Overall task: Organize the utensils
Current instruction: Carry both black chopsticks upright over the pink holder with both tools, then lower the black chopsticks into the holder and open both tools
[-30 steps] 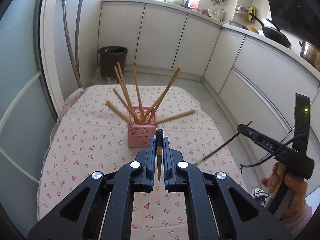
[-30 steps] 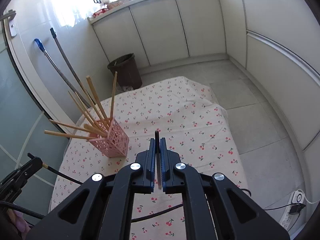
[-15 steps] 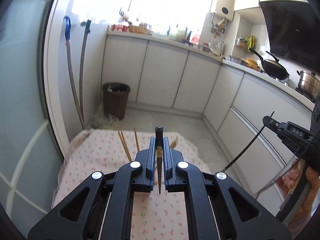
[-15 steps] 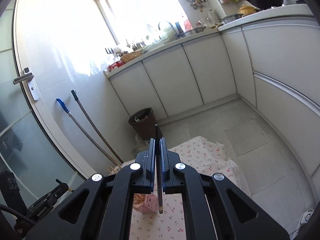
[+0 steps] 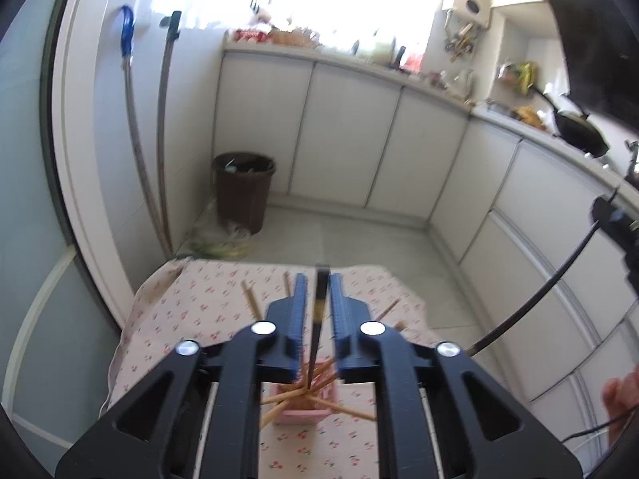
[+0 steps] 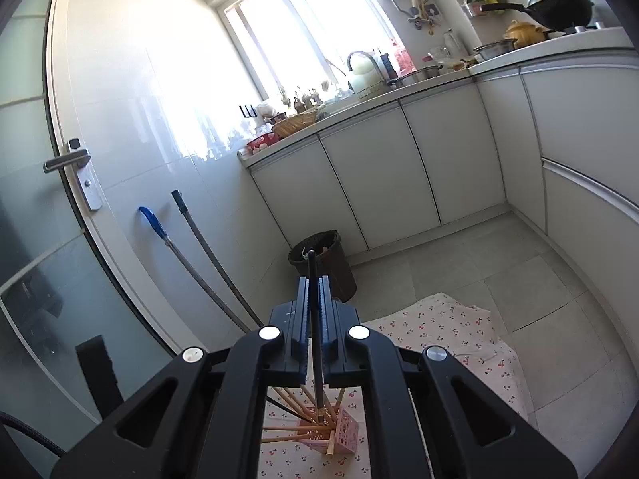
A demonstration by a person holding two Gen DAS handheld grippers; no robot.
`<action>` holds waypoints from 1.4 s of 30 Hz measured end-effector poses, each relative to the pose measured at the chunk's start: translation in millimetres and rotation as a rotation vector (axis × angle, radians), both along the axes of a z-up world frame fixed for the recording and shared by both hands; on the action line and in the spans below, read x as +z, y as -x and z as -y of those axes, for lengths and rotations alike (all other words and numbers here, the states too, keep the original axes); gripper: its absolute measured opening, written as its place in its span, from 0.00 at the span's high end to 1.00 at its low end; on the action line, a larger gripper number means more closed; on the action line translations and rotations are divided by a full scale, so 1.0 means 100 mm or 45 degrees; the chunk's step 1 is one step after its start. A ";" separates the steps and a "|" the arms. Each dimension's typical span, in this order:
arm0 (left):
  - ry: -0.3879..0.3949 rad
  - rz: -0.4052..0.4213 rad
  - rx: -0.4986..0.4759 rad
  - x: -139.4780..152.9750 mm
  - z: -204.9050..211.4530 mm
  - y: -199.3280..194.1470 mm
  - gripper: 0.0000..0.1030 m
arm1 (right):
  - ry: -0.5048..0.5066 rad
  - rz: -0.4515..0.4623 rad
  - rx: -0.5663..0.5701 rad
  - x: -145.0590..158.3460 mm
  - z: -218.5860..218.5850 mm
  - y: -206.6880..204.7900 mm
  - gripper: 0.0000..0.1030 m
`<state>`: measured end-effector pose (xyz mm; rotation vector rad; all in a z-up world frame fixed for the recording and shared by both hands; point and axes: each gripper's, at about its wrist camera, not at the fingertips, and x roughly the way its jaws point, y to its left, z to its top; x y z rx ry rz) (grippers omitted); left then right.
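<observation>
Left gripper [image 5: 317,311] opened, chopstick [image 5: 318,315] upright, seemingly loose

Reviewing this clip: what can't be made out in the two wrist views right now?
- Left wrist view: the pink holder is mostly hidden behind the left gripper; the dark chopstick tip is lost among the wooden chopsticks, so whether it has entered is unclear.
- Right wrist view: the right gripper covers the holder's near side.
- Both views: how many chopsticks it holds; they overlap.
</observation>
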<state>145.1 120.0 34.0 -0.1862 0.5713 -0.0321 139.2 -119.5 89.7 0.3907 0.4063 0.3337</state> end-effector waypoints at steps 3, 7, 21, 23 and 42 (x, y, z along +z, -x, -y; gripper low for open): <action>0.089 0.022 0.038 0.01 -0.19 0.09 0.75 | 0.023 -0.015 0.028 -0.06 -0.15 -0.04 0.95; 0.188 0.072 0.096 0.16 -0.44 0.27 0.73 | 0.060 -0.024 0.046 -0.15 -0.32 -0.05 0.95; 0.255 0.020 0.130 0.14 -0.64 0.28 0.67 | 0.156 -0.090 0.059 -0.59 -0.85 -0.30 0.95; 0.243 0.007 0.125 0.11 -0.62 0.27 0.66 | 0.156 -0.077 0.076 -0.69 -0.90 -0.34 0.93; -0.100 0.145 0.055 0.18 0.22 0.86 0.26 | 0.435 -0.126 -0.092 -0.72 -0.26 0.52 0.61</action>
